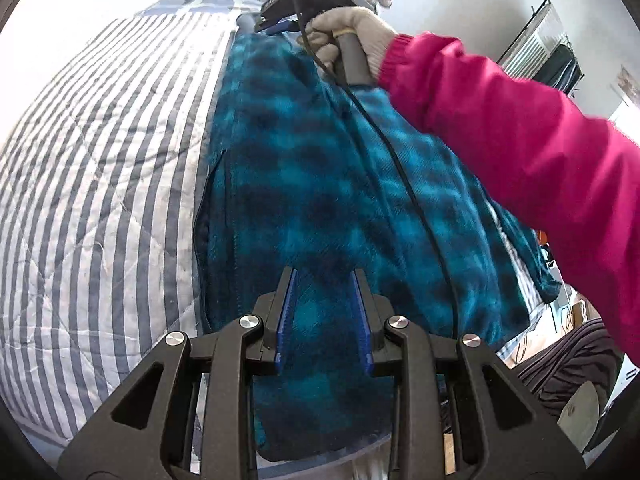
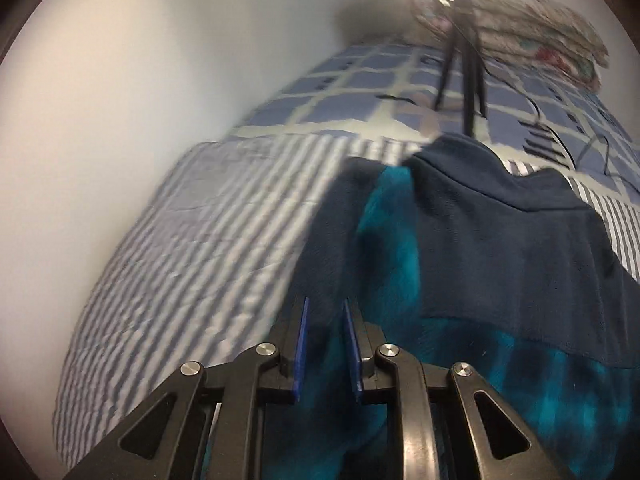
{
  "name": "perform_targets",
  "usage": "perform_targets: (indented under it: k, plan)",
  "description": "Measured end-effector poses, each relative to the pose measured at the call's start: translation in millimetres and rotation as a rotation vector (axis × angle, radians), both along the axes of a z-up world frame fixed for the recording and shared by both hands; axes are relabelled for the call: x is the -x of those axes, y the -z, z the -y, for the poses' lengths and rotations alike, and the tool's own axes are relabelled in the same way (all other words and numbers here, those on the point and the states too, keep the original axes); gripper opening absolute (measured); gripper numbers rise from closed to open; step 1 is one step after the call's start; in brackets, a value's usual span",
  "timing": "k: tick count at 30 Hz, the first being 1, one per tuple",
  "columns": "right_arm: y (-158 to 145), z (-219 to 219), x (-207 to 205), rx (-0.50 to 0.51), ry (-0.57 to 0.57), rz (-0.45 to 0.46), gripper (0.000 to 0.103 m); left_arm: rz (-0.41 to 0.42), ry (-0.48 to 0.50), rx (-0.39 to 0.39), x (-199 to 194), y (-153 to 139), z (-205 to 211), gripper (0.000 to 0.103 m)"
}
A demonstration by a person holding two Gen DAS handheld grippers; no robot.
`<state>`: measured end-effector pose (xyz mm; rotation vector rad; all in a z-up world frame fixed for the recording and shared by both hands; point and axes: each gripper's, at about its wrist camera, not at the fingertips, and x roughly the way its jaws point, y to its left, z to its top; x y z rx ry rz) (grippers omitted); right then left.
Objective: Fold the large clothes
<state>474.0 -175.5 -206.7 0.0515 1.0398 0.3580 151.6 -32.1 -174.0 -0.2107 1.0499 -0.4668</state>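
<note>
I am seeing a teal and dark blue checked jacket (image 1: 320, 200) lying on a grey and white striped quilt (image 1: 100, 160), my pink sleeve (image 1: 520, 140), and blue gripper pads (image 1: 286, 316).

Bare striped quilt (image 1: 100, 168) left; tripod (image 2: 464, 68) ahead.

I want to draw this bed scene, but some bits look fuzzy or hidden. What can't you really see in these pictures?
- Blue plaid garment: its right side is hidden by the pink sleeve, left wrist view.
- Its bottom hem: covered by the left gripper, same view.
- Striped quilt: smeared by motion blur, right wrist view.
- Tripod: its top is lost in window glare.
- Right gripper: whether the fingers actually pinch cloth is unclear.
</note>
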Motion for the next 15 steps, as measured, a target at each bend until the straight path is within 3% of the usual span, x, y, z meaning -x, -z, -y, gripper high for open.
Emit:
perform_targets:
  k: [4,7,11,15]
  plan:
    - [35.2,15.7,-18.2,-0.026,0.068,-0.061,0.016,-0.045,-0.004,-0.006,-1.5,15.8,-1.8,0.027]
    - [31.8,10.7,-15.5,-0.003,0.051,-0.036,0.019,-0.067,-0.014,-0.008,-0.6,20.7,-3.0,0.027]
    - [6.6,25.1,-1.1,-0.074,0.08,-0.031,0.022,-0.029,-0.019,0.003,2.5,12.2,-3.6,0.027]
    - [-40.3,45.0,39.0,-0.148,0.084,0.013,0.022,0.017,0.003,0.004,16.4,-1.9,-2.0,0.027]
